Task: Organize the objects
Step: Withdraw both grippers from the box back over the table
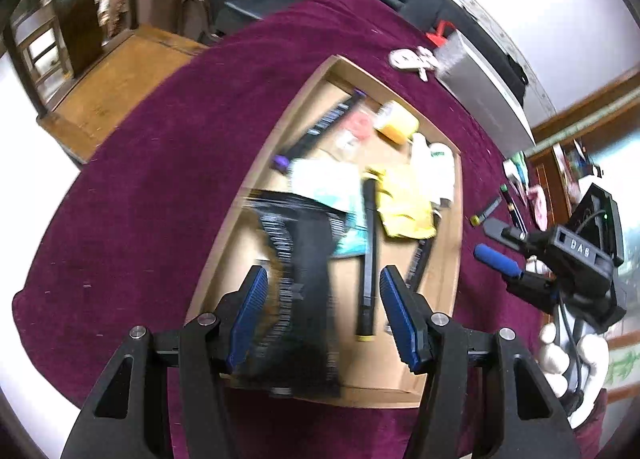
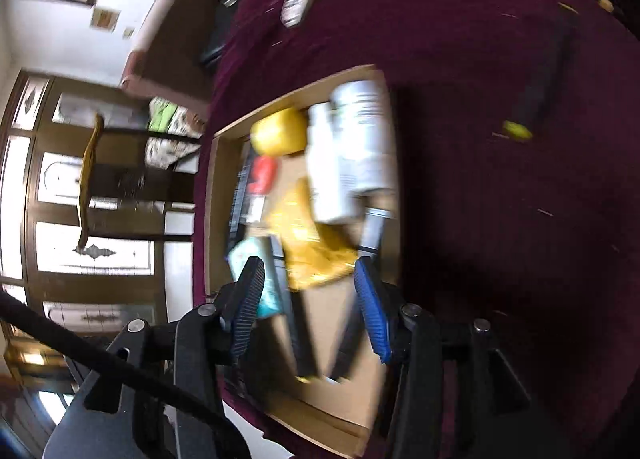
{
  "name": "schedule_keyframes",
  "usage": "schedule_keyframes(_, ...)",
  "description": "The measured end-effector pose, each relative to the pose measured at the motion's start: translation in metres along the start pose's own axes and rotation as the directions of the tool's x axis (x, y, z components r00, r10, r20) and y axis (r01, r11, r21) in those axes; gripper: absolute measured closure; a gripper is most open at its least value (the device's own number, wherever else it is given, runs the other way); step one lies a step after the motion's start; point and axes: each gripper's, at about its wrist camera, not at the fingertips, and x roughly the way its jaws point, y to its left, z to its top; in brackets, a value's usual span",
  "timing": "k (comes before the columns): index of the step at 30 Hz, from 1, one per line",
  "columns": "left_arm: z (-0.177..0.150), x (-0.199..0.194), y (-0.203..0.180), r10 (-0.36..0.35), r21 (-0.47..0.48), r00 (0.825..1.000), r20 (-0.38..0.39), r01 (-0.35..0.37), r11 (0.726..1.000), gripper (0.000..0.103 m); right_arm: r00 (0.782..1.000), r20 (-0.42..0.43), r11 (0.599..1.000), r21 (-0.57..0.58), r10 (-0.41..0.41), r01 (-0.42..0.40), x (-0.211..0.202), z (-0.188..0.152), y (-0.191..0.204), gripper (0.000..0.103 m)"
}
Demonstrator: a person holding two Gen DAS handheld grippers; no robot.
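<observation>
Two grippers over one shallow cardboard tray (image 1: pixel 344 67) on the maroon-covered counter (image 1: pixel 152 163). Tray already packed: yellow roll (image 1: pixel 398 123), yellow cloth (image 1: pixel 404 205), white bottles (image 2: pixel 356 147), black marker (image 1: pixel 369 259) – so sorting into it looks well underway. Left gripper (image 1: pixel 324 315): jaws apart, a blurred black comb-like thing (image 1: pixel 300 299) between them at lower centre; can't tell whether the pads touch it. Right gripper (image 2: pixel 308 307): jaws apart, nothing clamped, hovering over the tray's lower end; probably heading for the next item.

Loose bits outside the tray at the left view's right edge: yellow-capped pen (image 1: pixel 488 211) and a pale packet (image 1: pixel 412 59) up top. Likely next.

Both views motion-smeared; labels unreadable, and items under the cloth are hidden. Tray's lower edge is cut by the gripper bodies.
</observation>
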Motion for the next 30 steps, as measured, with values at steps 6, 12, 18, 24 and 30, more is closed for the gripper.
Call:
schedule_keyframes(6, -0.007, 0.015, -0.068, 0.015, 0.158, 1.0, -0.019, -0.012, 0.987, 0.05, 0.998, 0.039, 0.998, 0.051, -0.044, 0.042, -0.037, -0.013, -0.055, 0.057)
schedule_keyframes(12, -0.035, 0.029, -0.148, 0.06, 0.366, 0.998, -0.01, -0.052, 0.929, 0.05, 0.995, 0.072, 0.993, 0.102, -0.069, 0.061, -0.072, -0.027, -0.102, 0.058)
schedule_keyframes(18, -0.056, 0.041, -0.203, 0.091, 0.464, 0.995, 0.03, -0.094, 0.881, 0.051, 0.989, 0.118, 0.989, 0.129, -0.093, 0.078, -0.113, -0.03, -0.146, 0.057)
schedule_keyframes(24, -0.066, 0.052, -0.227, 0.109, 0.461, 0.994, 0.027, -0.109, 0.881, 0.051, 0.987, 0.138, 0.987, 0.144, -0.087, 0.067, -0.139, -0.03, -0.178, 0.057)
schedule_keyframes(30, -0.077, 0.064, -0.242, 0.157, 0.463, 0.987, 0.032, -0.154, 0.873, 0.051, 0.984, 0.153, 0.984, 0.166, -0.093, 0.067, -0.159, -0.025, -0.205, 0.057)
